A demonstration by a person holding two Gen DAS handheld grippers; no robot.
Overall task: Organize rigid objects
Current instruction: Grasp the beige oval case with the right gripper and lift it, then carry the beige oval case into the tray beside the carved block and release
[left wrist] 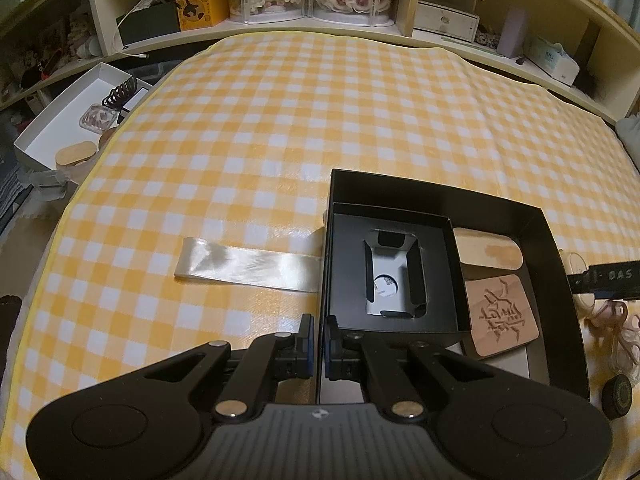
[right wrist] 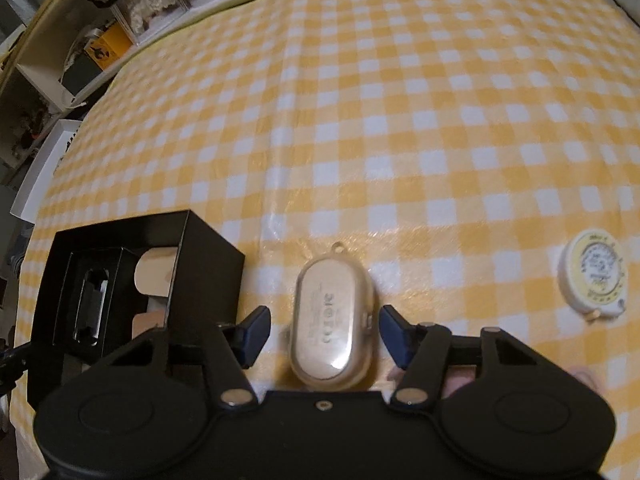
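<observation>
A yellow-checked tablecloth [right wrist: 400,120] covers the table; cluttered shelves [left wrist: 280,8] stand behind. The left gripper [left wrist: 318,346] pinches the black box [left wrist: 540,240] wall; the right gripper [right wrist: 324,336] gapes around a pale case [right wrist: 332,320], lettering unreadable.

Black box [right wrist: 108,280] near corner hidden behind tool; capsule case [right wrist: 332,328] print unreadable.

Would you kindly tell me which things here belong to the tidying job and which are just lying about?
Belonging to the job:
black box
wooden coasters
capsule-shaped case, between the open right tongs
round tape measure
left tongs, shut on the box wall

Lying about:
ribbon strip
shelf clutter
white tray
</observation>
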